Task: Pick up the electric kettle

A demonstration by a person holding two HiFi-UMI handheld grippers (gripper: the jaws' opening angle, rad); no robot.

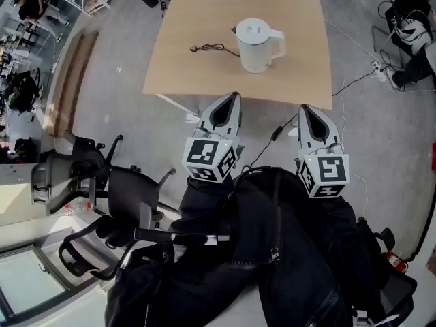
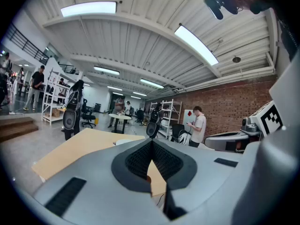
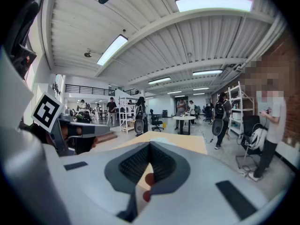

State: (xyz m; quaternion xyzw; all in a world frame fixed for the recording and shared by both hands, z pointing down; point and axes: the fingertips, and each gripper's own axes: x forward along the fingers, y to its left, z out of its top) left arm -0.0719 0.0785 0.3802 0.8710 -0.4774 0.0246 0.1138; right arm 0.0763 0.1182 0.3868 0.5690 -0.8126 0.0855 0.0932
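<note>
The kettle (image 1: 257, 45) stands upright on the table (image 1: 197, 19), cord (image 1: 208, 48) just left of it, while the left gripper (image 1: 231, 95) and right gripper (image 1: 304, 106), both well short of the kettle, have their jaws together on nothing.

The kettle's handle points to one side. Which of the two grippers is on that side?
The right gripper: the kettle's handle points toward the picture's right, away from the left gripper.

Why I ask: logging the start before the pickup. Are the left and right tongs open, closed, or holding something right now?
Left tongs: closed, holding nothing.
Right tongs: closed, holding nothing.
</note>
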